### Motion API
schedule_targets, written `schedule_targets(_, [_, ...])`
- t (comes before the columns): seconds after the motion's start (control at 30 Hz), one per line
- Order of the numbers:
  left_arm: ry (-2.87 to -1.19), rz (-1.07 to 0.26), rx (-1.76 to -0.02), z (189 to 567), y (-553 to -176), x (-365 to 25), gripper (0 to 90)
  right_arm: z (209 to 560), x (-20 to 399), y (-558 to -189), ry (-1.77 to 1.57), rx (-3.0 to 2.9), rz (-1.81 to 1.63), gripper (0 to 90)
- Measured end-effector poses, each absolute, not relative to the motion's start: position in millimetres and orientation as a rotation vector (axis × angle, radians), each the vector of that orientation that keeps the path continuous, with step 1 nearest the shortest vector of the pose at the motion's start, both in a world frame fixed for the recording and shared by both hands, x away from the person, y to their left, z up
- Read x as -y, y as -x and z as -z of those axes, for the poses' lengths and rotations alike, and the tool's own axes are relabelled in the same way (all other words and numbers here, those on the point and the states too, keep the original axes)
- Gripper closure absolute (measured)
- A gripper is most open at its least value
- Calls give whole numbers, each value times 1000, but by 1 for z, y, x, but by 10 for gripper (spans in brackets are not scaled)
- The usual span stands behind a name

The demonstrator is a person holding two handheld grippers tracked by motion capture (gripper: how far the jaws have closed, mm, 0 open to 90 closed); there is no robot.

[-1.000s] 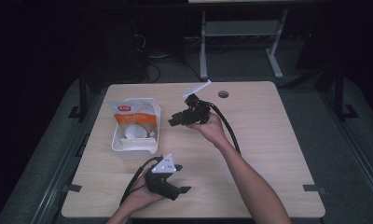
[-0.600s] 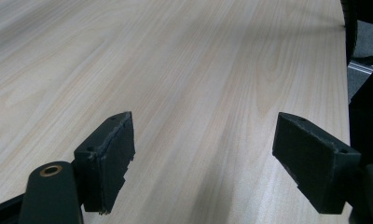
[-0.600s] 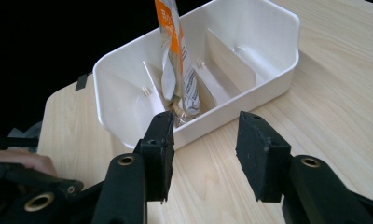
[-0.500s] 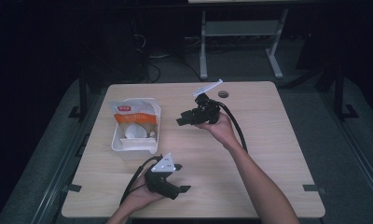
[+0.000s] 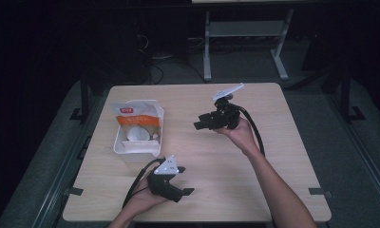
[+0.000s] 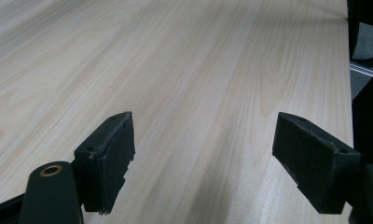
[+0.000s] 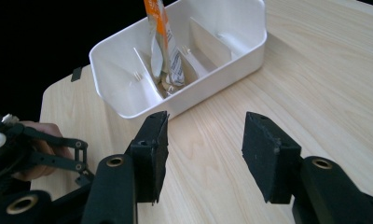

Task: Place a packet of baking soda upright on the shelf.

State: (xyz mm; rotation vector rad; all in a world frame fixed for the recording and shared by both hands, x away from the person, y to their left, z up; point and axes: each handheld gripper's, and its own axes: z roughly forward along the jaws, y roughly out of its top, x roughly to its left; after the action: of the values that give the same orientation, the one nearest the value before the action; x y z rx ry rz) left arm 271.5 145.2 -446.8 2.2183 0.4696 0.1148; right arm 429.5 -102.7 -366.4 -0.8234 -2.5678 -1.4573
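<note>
Tabletop [image 5: 273, 156]: light wood, bare across its middle and its right half; the white tray sits near the left edge.
White tray [image 5: 138, 147]: divided into compartments by inner walls; landmark for all positions below.
Packet [image 5: 136, 118]: orange-and-white, standing tilted inside the tray against a divider.
Left gripper [image 5: 185, 192]: just in front of the tray, near the front edge of the tabletop, lying low over the wood.
Left hand [image 5: 143, 199]: comes in from the front edge, palm under the gripper body.
Left jaws: spread wide, released, nothing between them; bare wood beyond.
Right gripper [image 5: 200, 125]: to the right of the tray, well apart from it, raised above the tabletop.
Right hand [image 5: 238, 133]: forearm reaches diagonally from the front right; gripper points toward the tray.
Right jaws: parted, released, holding nothing; aimed at the tray's near wall.
</note>
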Motion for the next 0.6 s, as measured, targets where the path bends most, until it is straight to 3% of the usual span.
schedule_targets(0.6, [-2199, -114, -495, 445, -274, -149, 206, 372, 142, -413, 893, 2557, 1485, 449])
